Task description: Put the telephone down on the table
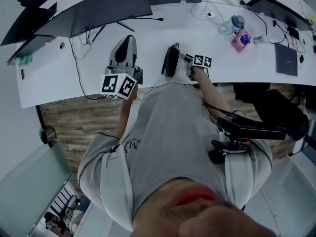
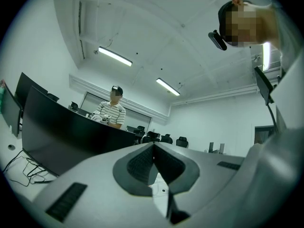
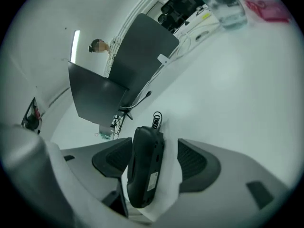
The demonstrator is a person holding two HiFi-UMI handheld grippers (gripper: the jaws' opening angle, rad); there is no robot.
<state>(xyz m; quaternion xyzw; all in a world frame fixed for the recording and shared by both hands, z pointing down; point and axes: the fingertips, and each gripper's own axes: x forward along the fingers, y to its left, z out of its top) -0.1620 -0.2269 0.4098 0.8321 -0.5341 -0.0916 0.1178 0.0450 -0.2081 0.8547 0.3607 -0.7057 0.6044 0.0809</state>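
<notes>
The black telephone handset (image 3: 144, 167) lies lengthwise between my right gripper's (image 3: 152, 159) jaws, its coiled cord (image 3: 156, 119) trailing off its far end. It sits against the left pad (image 3: 111, 158), and a strip of white table shows between it and the right pad (image 3: 192, 159), so this gripper is open. In the head view the handset (image 1: 170, 62) rests on the white table (image 1: 158, 33) near its front edge, with the right gripper (image 1: 177, 58) around it. My left gripper (image 1: 129, 38) is raised to the left of it, tips up, shut (image 2: 153, 161) on nothing.
Dark monitors (image 1: 98, 9) stand along the table's back with cables (image 1: 89, 41) below them. A water bottle (image 1: 232, 24), a pink object (image 1: 241, 39) and a closed laptop (image 1: 286, 59) lie to the right. A black chair (image 1: 266, 117) stands at my right. A person in a striped shirt (image 2: 111, 114) sits behind the monitors.
</notes>
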